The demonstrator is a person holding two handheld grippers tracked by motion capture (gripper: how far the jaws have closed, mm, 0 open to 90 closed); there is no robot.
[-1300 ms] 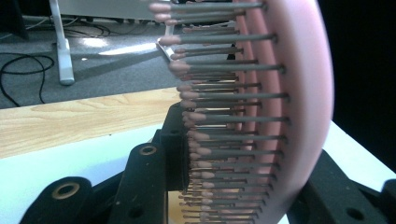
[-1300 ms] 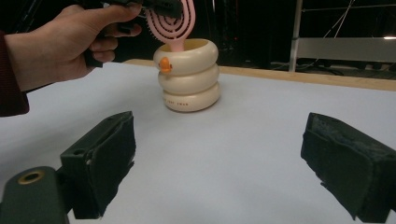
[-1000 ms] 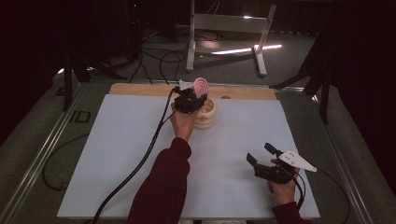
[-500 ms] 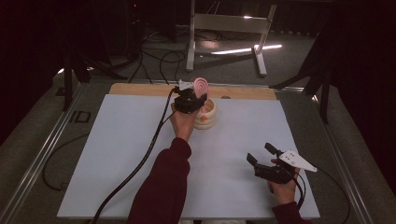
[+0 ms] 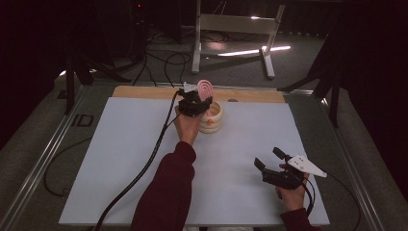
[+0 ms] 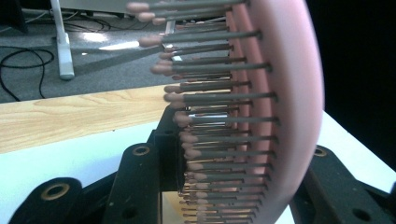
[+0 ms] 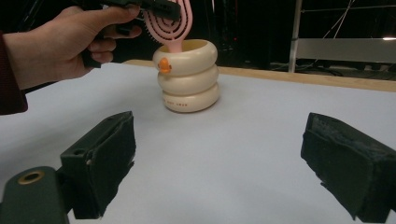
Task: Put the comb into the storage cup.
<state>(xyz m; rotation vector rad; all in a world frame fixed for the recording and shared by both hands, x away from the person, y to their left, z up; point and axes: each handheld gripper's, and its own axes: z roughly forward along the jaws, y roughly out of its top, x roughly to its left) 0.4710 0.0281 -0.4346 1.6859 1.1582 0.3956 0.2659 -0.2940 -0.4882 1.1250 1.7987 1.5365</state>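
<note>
A pink hairbrush (image 5: 205, 89) stands upright with its handle down inside a cream ringed holder (image 5: 215, 119) at the far middle of the white table sheet (image 5: 120, 159). My left gripper (image 5: 198, 99) is shut on the brush head. Its jaws have just been opening a little, with the brush still between them. In the left gripper view the bristles (image 6: 219, 116) rest against one jaw and the pink back (image 6: 294, 93) against the other. My right gripper (image 5: 270, 159) is held near the front right, open with nothing between its pads (image 7: 105, 163). It faces the holder (image 7: 189, 77) and the brush (image 7: 173, 25).
A wooden board (image 5: 144, 92) runs along the sheet's far edge. Beyond the table, a metal stand (image 5: 231, 24) and loose cables lie on the floor. The left gripper's black cable (image 5: 144, 163) trails across the sheet toward the front.
</note>
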